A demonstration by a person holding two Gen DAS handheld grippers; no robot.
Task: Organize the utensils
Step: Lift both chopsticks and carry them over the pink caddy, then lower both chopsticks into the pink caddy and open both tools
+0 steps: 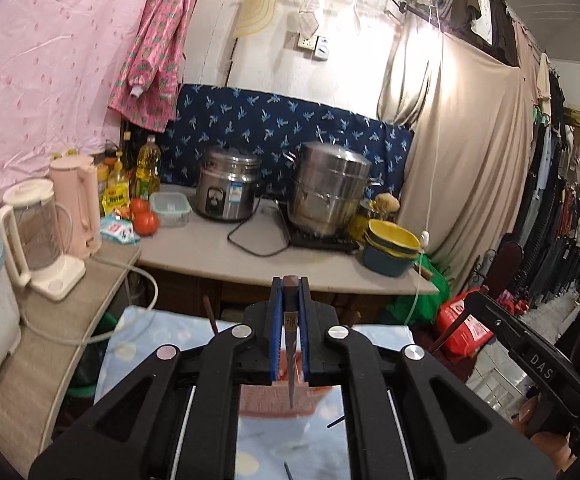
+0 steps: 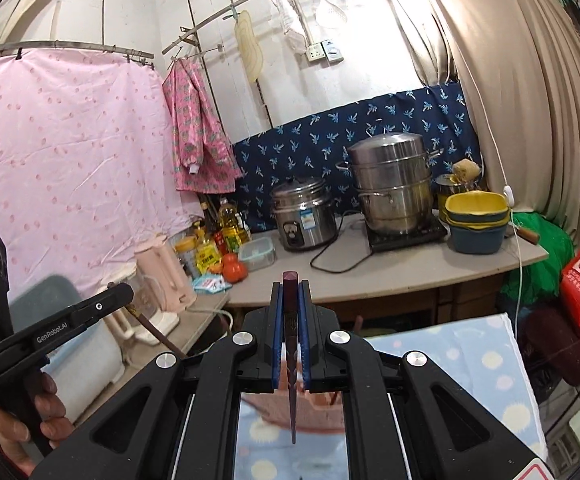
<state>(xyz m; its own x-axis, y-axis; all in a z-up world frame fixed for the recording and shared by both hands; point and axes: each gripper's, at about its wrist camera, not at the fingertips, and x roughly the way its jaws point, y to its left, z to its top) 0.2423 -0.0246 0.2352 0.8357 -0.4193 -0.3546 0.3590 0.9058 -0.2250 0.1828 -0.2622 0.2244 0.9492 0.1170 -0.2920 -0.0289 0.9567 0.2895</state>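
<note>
Pale grey stone-look countertop (image 1: 218, 264) runs beneath a dark blue cloth printed with small palm shapes (image 1: 290, 124), with a wrinkled pink dotted sheet (image 2: 66, 152) hung to one side and a beige satin curtain (image 2: 509, 72) to the other. On the counter stand a dented steel rice cooker (image 1: 228, 188), a tall stacked stainless steamer pot (image 2: 393, 184), nested yellow and blue plastic basins (image 1: 391, 248), two red tomatoes (image 1: 144, 218) and a matte pink kettle (image 1: 78, 204). Nearer the cameras lies a light blue cloth with cream dots (image 2: 469, 368), and on it a terracotta plastic holder with a gridded wall (image 1: 276, 400).

In the left wrist view, the left gripper (image 1: 290, 292), its black jaws lined with blue ribbed pads, is clenched on a dark reddish-brown square-ended chopstick (image 1: 290, 344); the tapered stick hangs with its tip over the holder. In the right wrist view, the right gripper (image 2: 290, 286) is likewise clamped tight on a second dark maroon chopstick (image 2: 291, 360), its point above the holder's rim. A hand (image 2: 30, 412) grasps the left gripper's handle.
</note>
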